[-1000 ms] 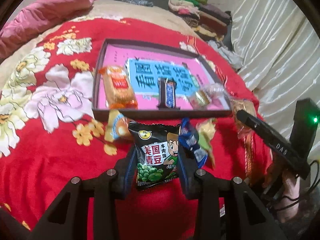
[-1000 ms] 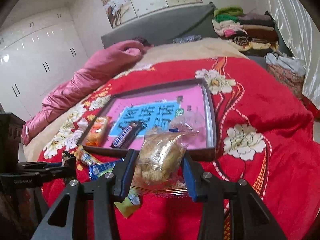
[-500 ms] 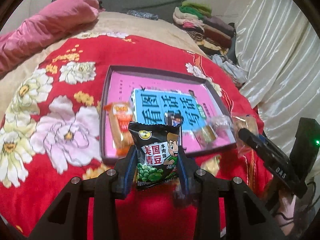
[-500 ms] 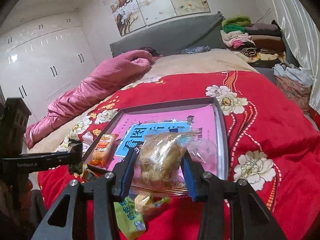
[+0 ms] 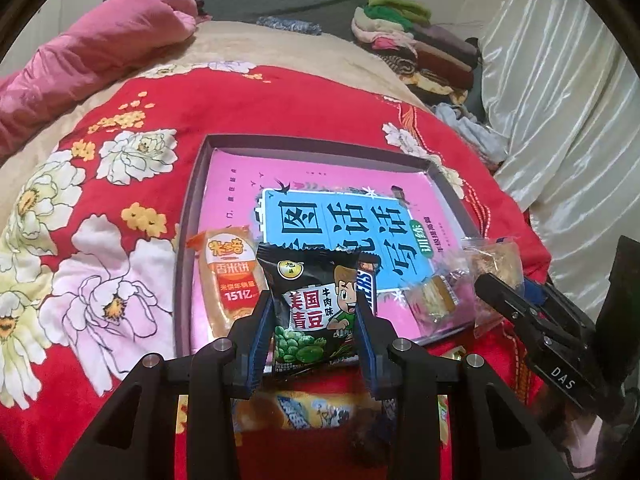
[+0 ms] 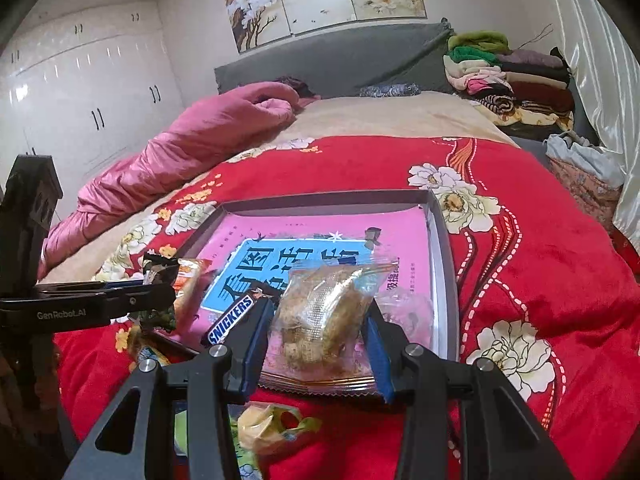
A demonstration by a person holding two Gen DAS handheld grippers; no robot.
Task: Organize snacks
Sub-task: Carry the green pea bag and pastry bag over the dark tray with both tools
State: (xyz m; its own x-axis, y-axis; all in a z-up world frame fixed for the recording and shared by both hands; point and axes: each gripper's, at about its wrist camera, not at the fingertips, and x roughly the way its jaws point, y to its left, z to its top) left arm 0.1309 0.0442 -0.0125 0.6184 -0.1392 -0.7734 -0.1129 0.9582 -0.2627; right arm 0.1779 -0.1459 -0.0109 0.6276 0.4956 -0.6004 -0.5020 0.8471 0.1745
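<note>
Between the left gripper's (image 5: 314, 322) matt black fingers sits a glossy printed foil pea packet (image 5: 310, 304). The right gripper (image 6: 318, 346) pinches a clear crinkled plastic pastry bag (image 6: 324, 320). Ahead lies a plush red blanket (image 6: 540, 248) and a shiny pink-lined tray (image 6: 442, 264).

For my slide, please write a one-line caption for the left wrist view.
Left gripper holds a black green-pea snack packet over the shallow grey tray on a red floral blanket.

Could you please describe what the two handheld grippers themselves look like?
Both are matte black. The left gripper and right gripper each have two angular arms with silver screw heads, ending in jaws lined with blue pads. Seen side-on, the left reads "GenRobot.AI" in white; the right reads "DAS" and trails a black cable.
</note>
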